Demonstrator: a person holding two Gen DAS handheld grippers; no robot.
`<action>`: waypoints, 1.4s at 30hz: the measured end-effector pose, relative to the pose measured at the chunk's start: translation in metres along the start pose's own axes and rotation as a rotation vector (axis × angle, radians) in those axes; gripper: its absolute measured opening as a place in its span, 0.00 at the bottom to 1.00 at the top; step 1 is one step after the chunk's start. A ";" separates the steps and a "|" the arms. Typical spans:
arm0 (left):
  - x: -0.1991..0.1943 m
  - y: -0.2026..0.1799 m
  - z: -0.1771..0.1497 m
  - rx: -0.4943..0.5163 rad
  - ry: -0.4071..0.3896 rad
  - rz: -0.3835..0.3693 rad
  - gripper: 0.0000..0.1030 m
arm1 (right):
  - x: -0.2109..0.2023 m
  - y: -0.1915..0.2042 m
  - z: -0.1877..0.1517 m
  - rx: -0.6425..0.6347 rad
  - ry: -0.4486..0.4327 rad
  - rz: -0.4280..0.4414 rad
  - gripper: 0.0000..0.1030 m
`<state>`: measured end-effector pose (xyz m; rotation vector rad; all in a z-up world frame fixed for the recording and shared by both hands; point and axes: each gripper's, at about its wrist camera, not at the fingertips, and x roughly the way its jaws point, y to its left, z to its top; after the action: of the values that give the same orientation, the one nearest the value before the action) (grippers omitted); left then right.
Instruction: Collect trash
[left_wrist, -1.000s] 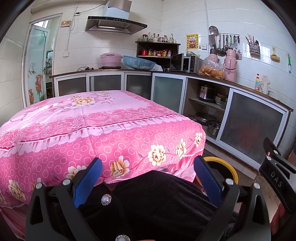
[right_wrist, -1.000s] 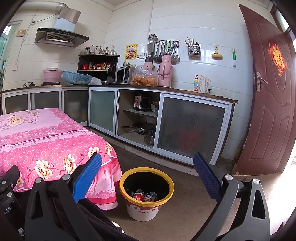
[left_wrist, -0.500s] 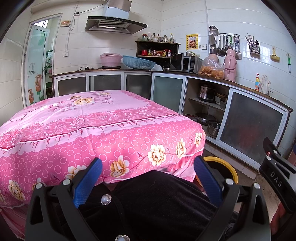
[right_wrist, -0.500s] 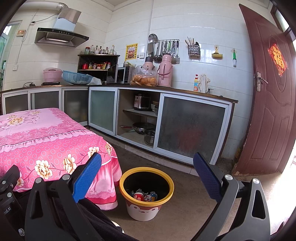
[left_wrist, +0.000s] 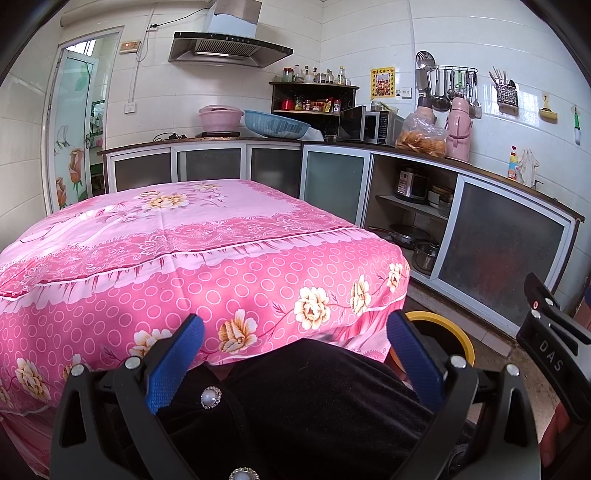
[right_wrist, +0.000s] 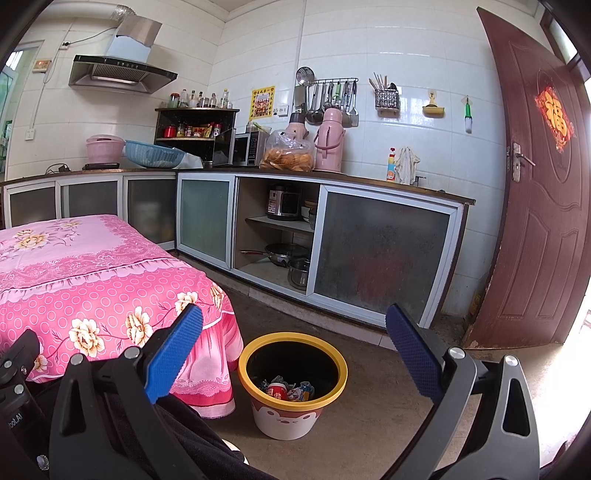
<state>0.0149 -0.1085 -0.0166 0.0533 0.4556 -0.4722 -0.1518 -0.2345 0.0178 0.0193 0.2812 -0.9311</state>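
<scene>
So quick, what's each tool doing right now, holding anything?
Left tool: open, holding nothing.
Right tool: open, holding nothing.

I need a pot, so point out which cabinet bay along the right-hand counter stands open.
The open bay, between two frosted doors under the bag of snacks. Its shelf holds a rice cooker; pans sit below. The others are shut.
</scene>
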 end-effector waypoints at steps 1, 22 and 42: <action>0.000 0.000 0.000 0.000 0.000 0.000 0.92 | 0.000 0.001 -0.001 0.000 0.001 -0.001 0.92; 0.004 0.002 0.000 0.005 0.012 -0.007 0.92 | 0.004 0.003 -0.004 0.005 0.026 -0.004 0.92; 0.005 0.005 -0.001 0.002 0.006 -0.011 0.92 | 0.005 0.003 -0.004 0.005 0.033 -0.006 0.92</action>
<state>0.0207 -0.1066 -0.0201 0.0542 0.4611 -0.4831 -0.1470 -0.2361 0.0118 0.0388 0.3099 -0.9376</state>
